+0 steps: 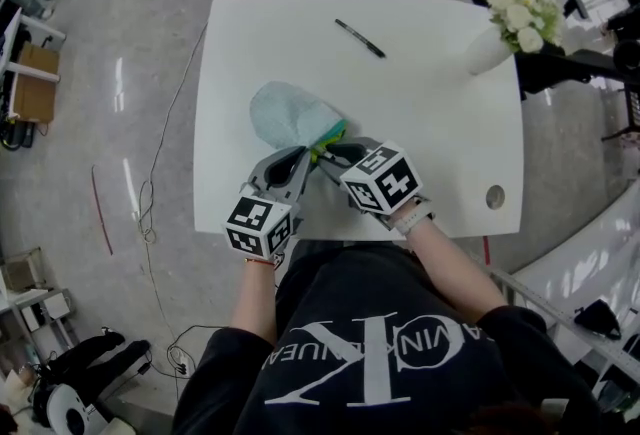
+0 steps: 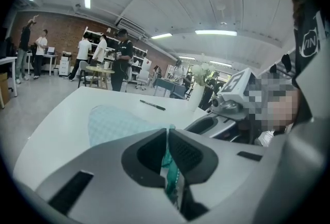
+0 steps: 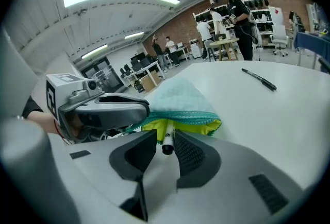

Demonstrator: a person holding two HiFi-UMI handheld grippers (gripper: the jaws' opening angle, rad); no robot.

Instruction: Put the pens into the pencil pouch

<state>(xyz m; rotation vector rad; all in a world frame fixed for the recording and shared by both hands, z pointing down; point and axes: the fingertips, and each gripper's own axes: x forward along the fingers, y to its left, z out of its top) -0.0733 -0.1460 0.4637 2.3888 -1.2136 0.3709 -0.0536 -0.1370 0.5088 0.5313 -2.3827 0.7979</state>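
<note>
A light teal pencil pouch [image 1: 290, 113] lies near the front of the white table [image 1: 440, 133], its yellow-lined mouth toward me. My left gripper [image 1: 303, 161] is shut on the pouch's green zipper edge [image 2: 170, 169], which is pinched between the pads. My right gripper [image 3: 165, 132] is at the pouch mouth [image 3: 180, 124]. A white pen with a black end [image 3: 167, 147] lies between its jaws, the far end inside the pouch. A gap shows beside the pen, so the pads do not press on it. A black pen [image 1: 360, 38] lies at the table's far side.
A white vase of flowers [image 1: 500, 33] stands at the table's far right corner. A round cable hole [image 1: 495, 196] sits near the front right edge. Cables run over the floor on the left. People stand among shelves far behind the table.
</note>
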